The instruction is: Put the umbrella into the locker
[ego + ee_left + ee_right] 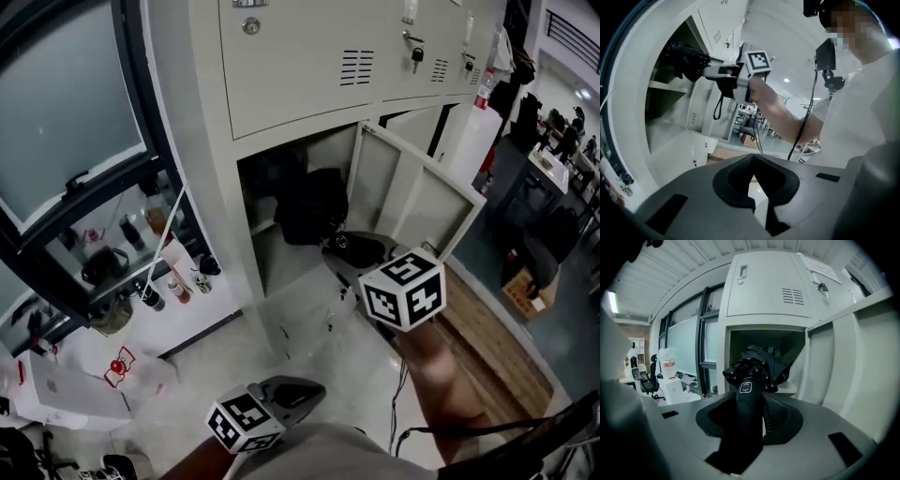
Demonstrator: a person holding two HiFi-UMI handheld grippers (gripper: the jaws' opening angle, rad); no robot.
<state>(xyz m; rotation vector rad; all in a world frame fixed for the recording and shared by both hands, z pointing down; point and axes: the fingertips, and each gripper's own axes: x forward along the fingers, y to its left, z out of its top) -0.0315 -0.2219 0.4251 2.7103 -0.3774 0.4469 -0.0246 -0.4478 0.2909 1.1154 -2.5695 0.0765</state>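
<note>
**A:** Here's a bank of grey metal lockers [309, 66] next to a big window [66, 112]. One low compartment [267, 202] is open, with its door [422, 192] swung out to the right.

**B:** And there's the umbrella [757, 364], black and folded. The right gripper [750, 404] is clamped on its handle, and the bunched canopy points into that opening.

**A:** How far in, would you say?

**B:** From the head view, the canopy [311, 204] looks to be at the mouth or just inside, above the shelf [794, 387]. The handle is outside. So I'd say it's partly in and not yet set down.

**A:** What about the left gripper [752, 180]?

**B:** Its tips are drawn together and there's nothing between them. It hangs low, well apart from the locker.

**A:** So where could this go wrong?

**B:** Letting go too early is the big one. With most of the weight out past the shelf edge, the umbrella could tip back out and drop to the floor.

**A:** I also see a strap [717, 107] dangling under the handle.

**B:** Good spot. That loop could catch on the door edge or get trapped when the door closes. The loose fabric could also bunch against the frame and stop it short.

**A:** And the door itself?

**B:** It stands near the right forearm. A nudge could swing it in on the gripper.
</note>
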